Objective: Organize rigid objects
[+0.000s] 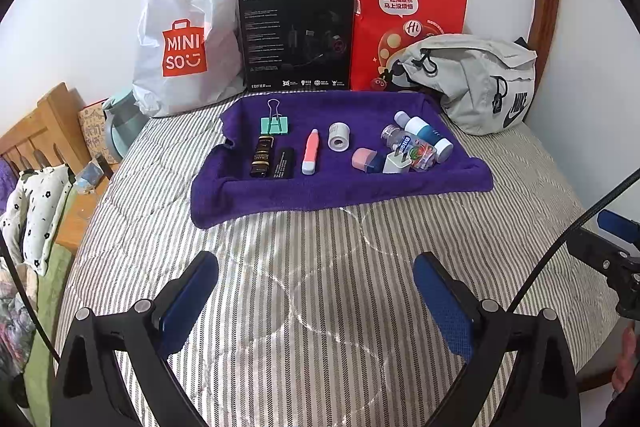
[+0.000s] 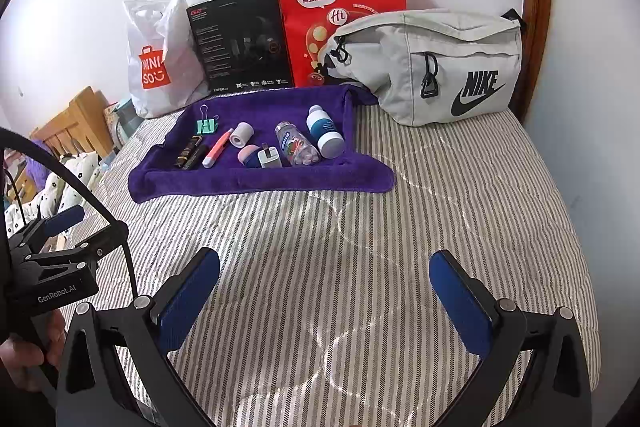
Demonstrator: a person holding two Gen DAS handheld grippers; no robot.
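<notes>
The purple towel [image 1: 340, 191] lies on the striped bed [image 1: 320, 287] and carries all the small items: the white bottle [image 2: 325, 131] and clear bottle [image 2: 297, 143] crowd together at its right, while the pink pen [image 1: 310, 151] and green binder clip [image 1: 274, 125] lie spaced apart. Left gripper [image 1: 316, 301] and right gripper [image 2: 325, 301] hover well short, jaws wide and empty. Whether sorting is finished is unclear; any grasp should close squarely across a rigid body.

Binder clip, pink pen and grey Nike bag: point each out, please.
Binder clip [image 1: 274, 125], left wrist view, on its green body.
Pink pen [image 1: 310, 151], left wrist view, mid-barrel.
Grey Nike bag [image 2: 440, 67], right wrist view, front panel.
</notes>
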